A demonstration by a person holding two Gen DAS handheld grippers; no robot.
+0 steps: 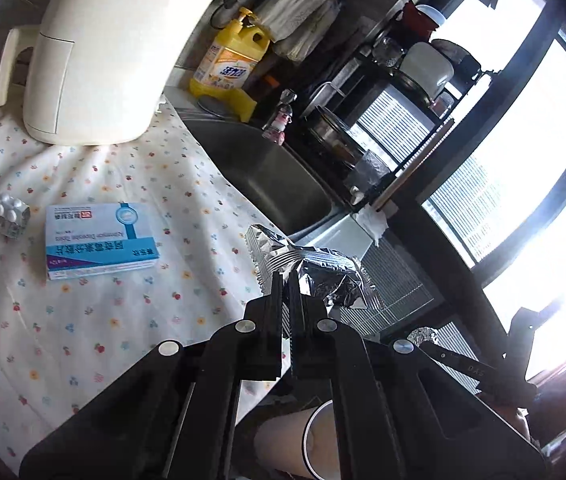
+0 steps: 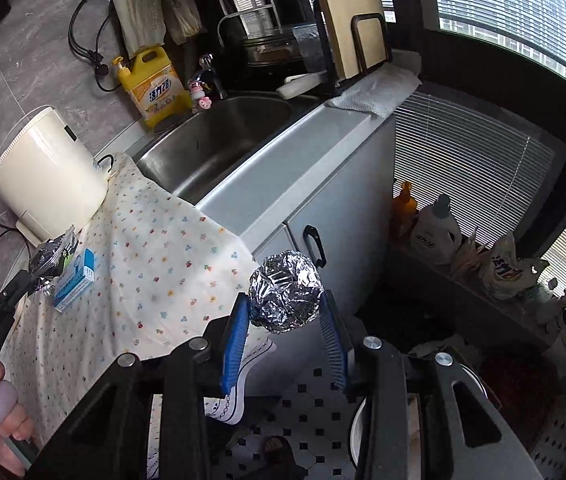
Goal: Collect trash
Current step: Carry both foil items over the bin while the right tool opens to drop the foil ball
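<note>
A crumpled foil ball [image 2: 286, 292] is sitting pinched between the right gripper's [image 2: 285, 312] blue fingers [image 2: 235, 344], out past the counter edge. The left gripper [image 1: 286, 276] is clamping a silver wrapper [image 1: 307, 264] above the flowered cloth [image 1: 123, 320], beside the sink [image 1: 267, 176].

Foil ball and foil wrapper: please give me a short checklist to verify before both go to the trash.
1. Right tongs hold foil ball between blue pads: ok.
2. Left tongs shut on foil wrapper: ok.
3. Both loads lifted off the flowered cloth: ok.
4. Trash bin position: cannot tell.
5. Blister pack and medicine box on the cloth, trash or not: cannot tell.
</note>
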